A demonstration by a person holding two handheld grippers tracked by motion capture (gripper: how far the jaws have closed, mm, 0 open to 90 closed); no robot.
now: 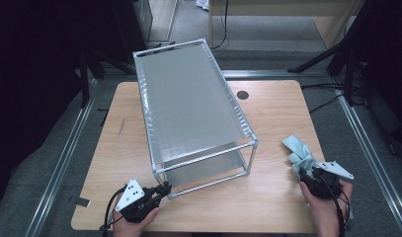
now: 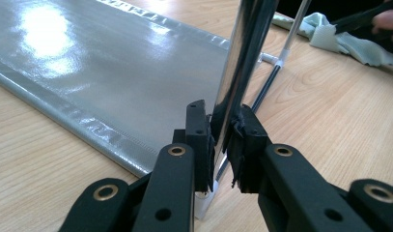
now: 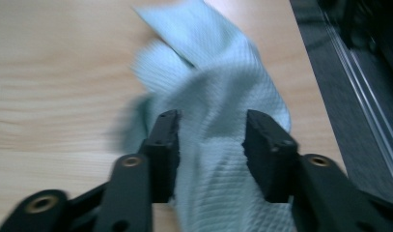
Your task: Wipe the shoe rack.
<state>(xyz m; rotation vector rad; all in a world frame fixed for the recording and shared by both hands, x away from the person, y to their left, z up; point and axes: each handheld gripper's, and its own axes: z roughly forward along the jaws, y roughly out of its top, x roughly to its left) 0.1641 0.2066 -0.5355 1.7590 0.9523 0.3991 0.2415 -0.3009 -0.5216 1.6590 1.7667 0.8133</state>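
Two grips, two purposes: the left gripper (image 2: 222, 145) clamps the rack's chrome post (image 2: 242, 63), steadying it; the right gripper (image 3: 211, 145) stands parted over the pale green cloth (image 3: 218, 96), ready to gather it for wiping

Light blue-green cloth (image 3: 218, 121) with a tiny waffle pattern. Shiny grey rack (image 1: 188, 98) with silver poles and white corners. Light brown wooden table (image 1: 277, 123) with wavy grain. Black jaws.

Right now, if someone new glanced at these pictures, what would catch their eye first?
Probably the grey two-tier rack with its shiny metal tube frame, standing across the middle of the wooden table. The left gripper is clamped on its near corner post. At the table's right edge lies a crumpled pale green cloth, between the right gripper's open jaws.
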